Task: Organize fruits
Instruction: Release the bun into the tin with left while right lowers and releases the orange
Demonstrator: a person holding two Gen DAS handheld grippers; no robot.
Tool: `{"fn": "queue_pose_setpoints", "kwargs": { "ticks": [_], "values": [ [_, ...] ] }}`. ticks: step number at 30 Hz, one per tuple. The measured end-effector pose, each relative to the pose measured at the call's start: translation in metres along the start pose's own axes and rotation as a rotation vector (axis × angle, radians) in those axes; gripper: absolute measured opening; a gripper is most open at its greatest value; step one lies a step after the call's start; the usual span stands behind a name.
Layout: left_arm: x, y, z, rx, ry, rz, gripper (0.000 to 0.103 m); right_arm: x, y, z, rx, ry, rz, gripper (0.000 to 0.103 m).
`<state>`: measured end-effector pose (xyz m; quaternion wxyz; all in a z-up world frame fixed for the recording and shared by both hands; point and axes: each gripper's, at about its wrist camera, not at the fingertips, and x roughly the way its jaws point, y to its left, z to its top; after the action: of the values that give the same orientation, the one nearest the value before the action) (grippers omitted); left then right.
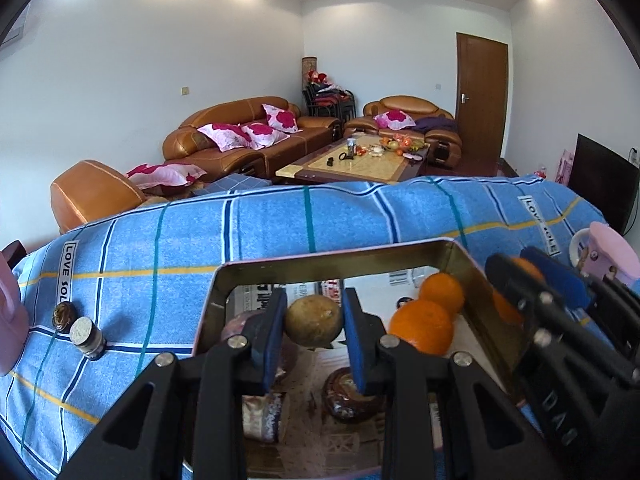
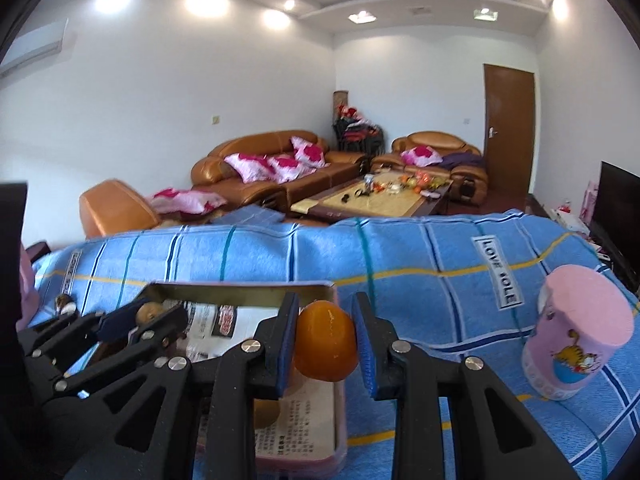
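Cloth (image 1: 280,232): blue plaid with white, navy, teal, yellow lines. Oranges (image 1: 422,326): orange. Round fruit (image 1: 314,320): yellow-brown. Cup (image 2: 576,336): pink, cartoon cat print. Claw pads (image 1: 354,344): blue.

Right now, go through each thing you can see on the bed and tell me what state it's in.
Left claw: shut on the brownish fruit, held over the tin.
Right claw: shut on the orange, at the tin's right edge.
Tin: open, paper-lined, lying flat.
Two oranges: resting in the tin's right corner.
Pink cup: upright on the blanket.
Small jar: tipped, outside the tin.
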<state>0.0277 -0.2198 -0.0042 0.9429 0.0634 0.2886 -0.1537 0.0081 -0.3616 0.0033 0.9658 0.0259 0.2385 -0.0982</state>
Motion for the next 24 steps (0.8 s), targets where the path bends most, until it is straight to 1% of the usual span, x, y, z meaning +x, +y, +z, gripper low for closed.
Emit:
{"fn": "queue_pose_setpoints", "kwargs": {
  "ticks": [2, 5, 13, 16, 20, 21, 23, 24],
  "values": [
    [0.002, 0.005, 0.000, -0.018, 0.008, 0.000, 0.030, 0.007, 0.001, -0.001, -0.012, 0.033, 0.018, 0.030],
    [0.006, 0.010, -0.001, -0.037, 0.032, -0.016, 0.030, 0.010, 0.004, -0.002, -0.014, 0.044, 0.040, 0.030],
    [0.005, 0.010, -0.003, -0.026, 0.032, -0.032, 0.030, 0.011, 0.010, -0.005, -0.021, 0.059, 0.099, 0.030],
    [0.006, 0.012, -0.001, -0.035, 0.031, -0.035, 0.030, 0.014, 0.010, -0.006, -0.008, 0.083, 0.139, 0.030],
    [0.003, 0.017, -0.002, -0.055, 0.024, -0.022, 0.030, 0.019, 0.008, -0.008, 0.030, 0.117, 0.200, 0.030],
    [0.003, 0.018, -0.002, -0.057, 0.024, -0.022, 0.032, 0.020, 0.008, -0.009, 0.040, 0.123, 0.212, 0.030],
    [0.001, 0.019, -0.002, -0.070, 0.023, -0.021, 0.039, 0.020, 0.007, -0.009, 0.058, 0.123, 0.226, 0.031],
    [0.000, 0.020, -0.002, -0.077, 0.025, -0.019, 0.050, 0.018, 0.005, -0.008, 0.069, 0.112, 0.232, 0.030]
  ]
}}
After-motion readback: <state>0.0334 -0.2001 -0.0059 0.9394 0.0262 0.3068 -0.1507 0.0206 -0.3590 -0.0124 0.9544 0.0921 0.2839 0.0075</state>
